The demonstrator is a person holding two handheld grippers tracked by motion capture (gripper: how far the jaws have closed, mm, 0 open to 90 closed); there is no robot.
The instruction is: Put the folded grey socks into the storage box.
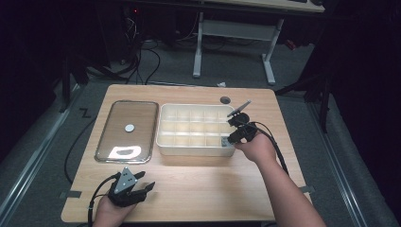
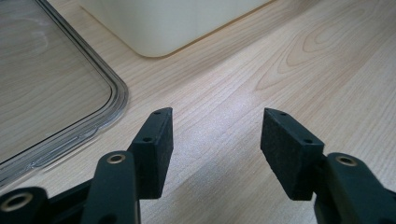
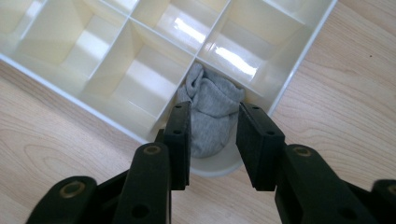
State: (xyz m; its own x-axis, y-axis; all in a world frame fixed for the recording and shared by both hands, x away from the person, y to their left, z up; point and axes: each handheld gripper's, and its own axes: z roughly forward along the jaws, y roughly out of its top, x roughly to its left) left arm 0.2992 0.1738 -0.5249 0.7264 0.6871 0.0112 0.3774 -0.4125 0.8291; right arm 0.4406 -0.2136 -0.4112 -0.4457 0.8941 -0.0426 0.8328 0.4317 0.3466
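A dim room surrounds a brightly lit wooden table [image 1: 189,189], its far surroundings falling into near-black in the high view. Overhead light throws a white glare patch on the clear lid [image 1: 126,130] and glints off the glossy walls of the compartment box [image 3: 154,70] in the right gripper view. The high view is soft and grainy. In both gripper views the near black jaws are slightly blurred, the wood grain beyond sharp, with a pale sheen on the tabletop between the left gripper's jaws.
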